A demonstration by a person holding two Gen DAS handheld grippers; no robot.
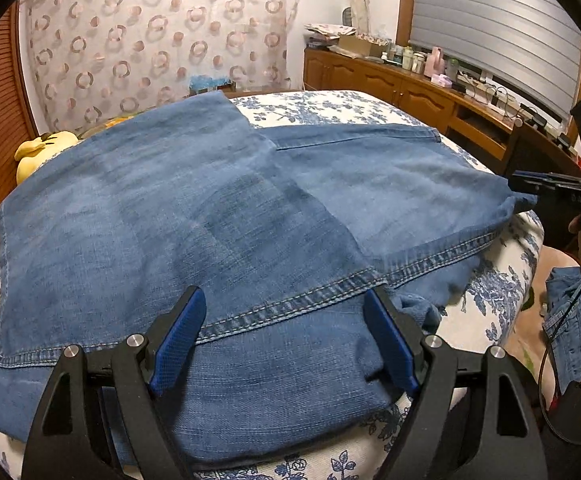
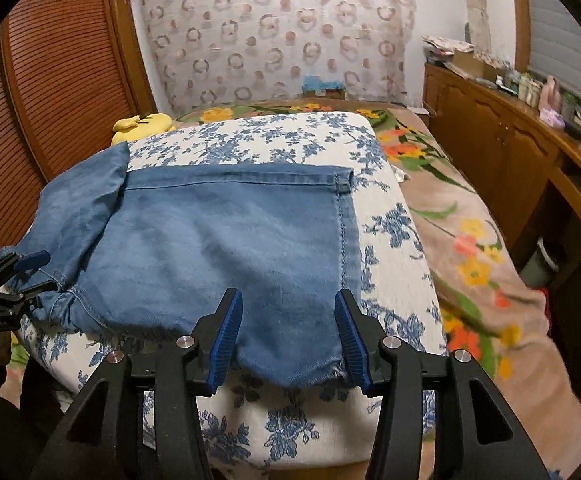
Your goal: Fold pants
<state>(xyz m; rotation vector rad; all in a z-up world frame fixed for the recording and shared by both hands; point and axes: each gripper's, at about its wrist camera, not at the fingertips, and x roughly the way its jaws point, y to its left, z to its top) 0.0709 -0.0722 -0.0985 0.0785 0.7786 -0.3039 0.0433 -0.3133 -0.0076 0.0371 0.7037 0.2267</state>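
Pants [image 1: 226,208] fill the left wrist view: one pair, blue denim, spread flat over one floral cushion [image 1: 502,280], one layer doubled over another with a stitched hem crossing near the cushion's near edge. The left gripper [image 1: 290,344] sits low over that near edge, both blue pads spread wide, denim lying between them with neither pad pressing it. At the cushion's right corner the right gripper [image 1: 530,186] pokes in, cut off by the frame; from here its jaws are hard to read. One yellow plush [image 1: 38,152] peeks out beyond the far left corner, mostly hidden by denim. A second scrap of denim [image 1: 570,320] hangs at the right edge, partly cut off.

Over to the right wrist view: same pants [image 2: 226,248], frayed hem at the cushion's [image 2: 390,240] near edge. The right gripper [image 2: 288,336] straddles that hem, jaws parted, pads clear of the cloth on either side. At the left edge the left gripper [image 2: 26,276] shows only in part, cloth bunched around it. The plush [image 2: 142,124] sits past the far left corner; the flowered blanket [image 2: 470,248] to the right is blurred.
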